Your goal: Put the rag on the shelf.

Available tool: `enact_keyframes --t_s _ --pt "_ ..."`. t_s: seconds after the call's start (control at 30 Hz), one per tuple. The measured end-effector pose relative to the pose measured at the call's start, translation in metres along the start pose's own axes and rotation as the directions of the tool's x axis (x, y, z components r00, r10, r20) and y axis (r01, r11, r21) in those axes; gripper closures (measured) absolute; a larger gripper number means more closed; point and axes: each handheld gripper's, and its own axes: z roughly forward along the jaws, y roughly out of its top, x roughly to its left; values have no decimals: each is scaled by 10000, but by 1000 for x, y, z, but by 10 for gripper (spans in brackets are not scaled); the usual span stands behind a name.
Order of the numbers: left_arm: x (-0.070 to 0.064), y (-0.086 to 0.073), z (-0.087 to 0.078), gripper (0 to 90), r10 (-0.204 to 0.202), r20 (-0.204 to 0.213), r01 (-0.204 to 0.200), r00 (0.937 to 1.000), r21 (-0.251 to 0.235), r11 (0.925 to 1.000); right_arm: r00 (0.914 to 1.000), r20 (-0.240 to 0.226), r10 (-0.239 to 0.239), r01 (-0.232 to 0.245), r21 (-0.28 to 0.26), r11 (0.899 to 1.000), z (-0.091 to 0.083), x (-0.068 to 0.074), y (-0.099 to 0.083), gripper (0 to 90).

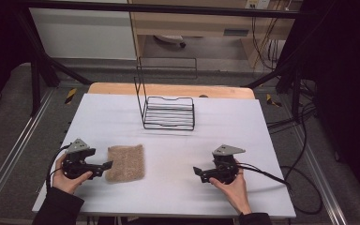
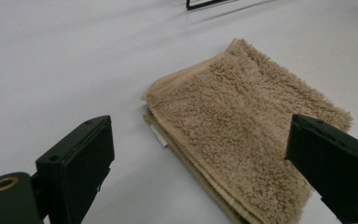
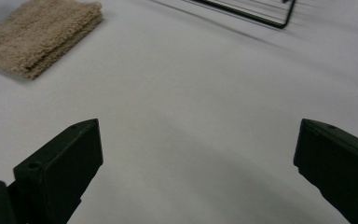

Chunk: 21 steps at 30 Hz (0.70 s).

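Observation:
A folded tan towel [image 1: 126, 162] lies flat on the white table [image 1: 178, 197], left of the middle near the front. My left gripper [image 1: 107, 165] is held just left of it, open, its tips at the towel's left edge. In the left gripper view the towel [image 2: 242, 126] lies between and beyond the wide-apart jaws, with nothing gripped. My right gripper [image 1: 197, 171] rests on the table at the front right, open and pointing left toward the towel [image 3: 37, 35], a good way off from it.
A black wire rack [image 1: 168, 110] with a tall back frame stands at the table's far middle; its base [image 3: 247, 11] edges the top of the right gripper view. Cables [image 1: 281, 180] trail off to the right. Bare table lies between the grippers.

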Motion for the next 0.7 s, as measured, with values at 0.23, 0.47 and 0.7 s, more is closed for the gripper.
enact_keyframes --t_s 0.23,0.47,0.7 --pt "-1 1 -1 50 321 43 -321 9995 -58 9995 9983 -558 -183 183 2 9998 24 32 13 47" --pt "-2 1 -1 49 283 91 -283 9996 -48 9996 9937 -1088 -261 254 -76 9996 52 67 30 115" --pt "0 0 0 51 166 82 -166 9998 6 9999 9854 -1506 -798 816 62 9966 72 95 37 269"
